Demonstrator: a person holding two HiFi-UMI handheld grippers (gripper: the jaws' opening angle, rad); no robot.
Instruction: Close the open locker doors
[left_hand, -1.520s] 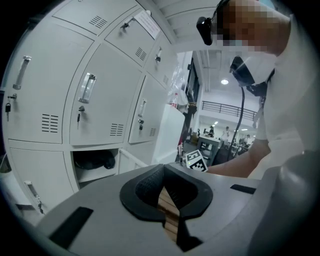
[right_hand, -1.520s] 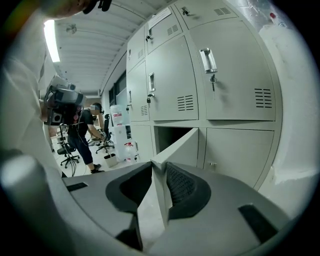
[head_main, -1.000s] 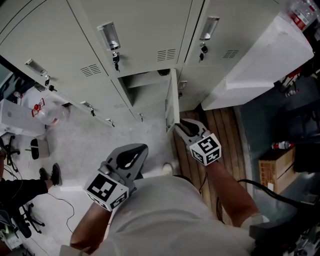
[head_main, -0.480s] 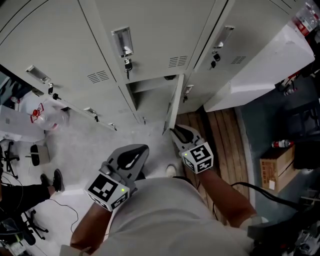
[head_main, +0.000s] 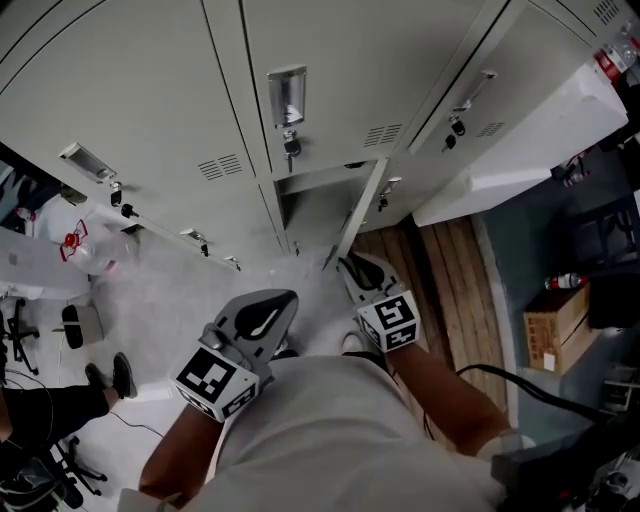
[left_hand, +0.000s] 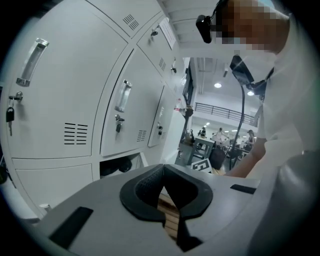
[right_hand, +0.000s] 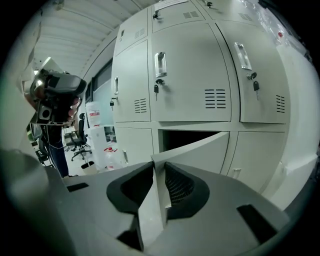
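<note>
A lower grey locker door (head_main: 358, 222) stands partly open, swung out from its dark compartment (head_main: 318, 208). My right gripper (head_main: 344, 264) holds the door's free edge. In the right gripper view the door edge (right_hand: 158, 172) runs up between the pads, and the door panel (right_hand: 200, 150) angles back toward the opening. The right gripper's (right_hand: 159, 167) jaws have just been closing, with the door edge between them. My left gripper (head_main: 282, 298) hangs to the left of the door, shut and holding nothing. In the left gripper view its tips (left_hand: 162, 167) meet, and the open compartment (left_hand: 116, 166) shows low beside them.
The other locker doors around the opening are shut, with keys (head_main: 290, 146) in their locks. A white cabinet (head_main: 520, 140) juts out on the right above wooden floor planks (head_main: 440, 265). A cardboard box (head_main: 550, 335) sits far right. A plastic bag (head_main: 85, 245) and someone's shoe (head_main: 122, 376) are on the left.
The open door has swung closer to the locker front, narrowing the gap. My right gripper moved left and nearer with the door edge. The left gripper kept its place in the view.
</note>
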